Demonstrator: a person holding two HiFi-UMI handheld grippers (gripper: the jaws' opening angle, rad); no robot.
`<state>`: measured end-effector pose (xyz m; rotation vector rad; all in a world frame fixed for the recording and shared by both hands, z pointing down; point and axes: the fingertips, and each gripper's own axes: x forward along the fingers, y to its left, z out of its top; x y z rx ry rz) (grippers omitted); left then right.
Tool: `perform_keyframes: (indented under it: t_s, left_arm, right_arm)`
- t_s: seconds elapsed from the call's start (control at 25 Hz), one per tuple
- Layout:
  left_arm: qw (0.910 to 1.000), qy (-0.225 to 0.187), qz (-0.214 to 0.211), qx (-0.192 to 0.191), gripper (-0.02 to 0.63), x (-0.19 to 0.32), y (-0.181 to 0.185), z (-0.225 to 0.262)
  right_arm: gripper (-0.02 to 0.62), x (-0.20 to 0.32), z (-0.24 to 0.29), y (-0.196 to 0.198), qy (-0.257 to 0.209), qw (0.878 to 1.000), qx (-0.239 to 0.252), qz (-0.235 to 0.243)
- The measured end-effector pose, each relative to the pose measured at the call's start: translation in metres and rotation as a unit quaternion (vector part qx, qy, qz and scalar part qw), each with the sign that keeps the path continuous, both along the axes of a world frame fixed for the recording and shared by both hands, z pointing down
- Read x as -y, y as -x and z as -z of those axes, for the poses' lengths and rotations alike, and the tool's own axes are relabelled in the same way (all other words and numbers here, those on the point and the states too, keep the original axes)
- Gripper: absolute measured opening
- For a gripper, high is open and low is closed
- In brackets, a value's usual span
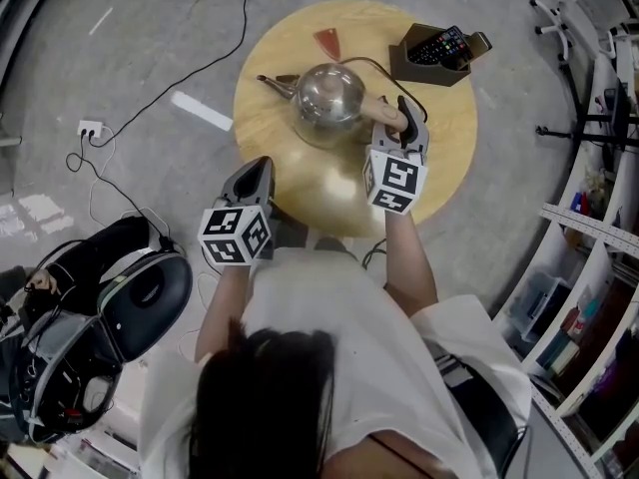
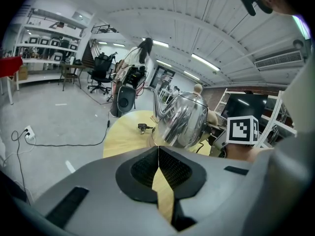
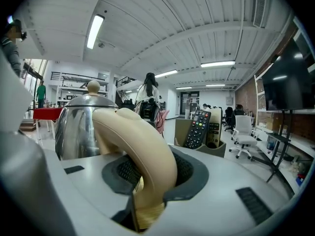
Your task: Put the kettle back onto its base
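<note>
At the near left edge of the round wooden table [image 1: 444, 143], the left gripper [image 1: 258, 168] hovers with its jaws pressed together and nothing between them, pointing toward the steel kettle [image 1: 327, 96]. The kettle is around the middle of the table with its spout to the left, and what lies right under it cannot be made out. The right gripper [image 1: 404, 120] is clamped on the kettle's curved beige handle [image 1: 384, 114] at its right side, and beyond it, at the far right edge, a brown holder [image 1: 417, 68] carries remote controls [image 1: 439, 45]
</note>
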<state>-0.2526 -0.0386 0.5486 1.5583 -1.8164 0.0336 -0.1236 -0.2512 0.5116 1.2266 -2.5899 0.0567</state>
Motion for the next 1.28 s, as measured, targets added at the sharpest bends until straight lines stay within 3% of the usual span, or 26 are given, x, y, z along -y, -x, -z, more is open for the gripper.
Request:
perform_keyframes:
  t_s: [1.28]
  left_arm:
    - [1.0000, 0.000, -0.004, 0.002, 0.028, 0.000, -0.007, 0.002]
  right_arm:
    - [0.119, -0.007, -0.018, -0.008, 0.019, 1.000, -0.001, 0.000]
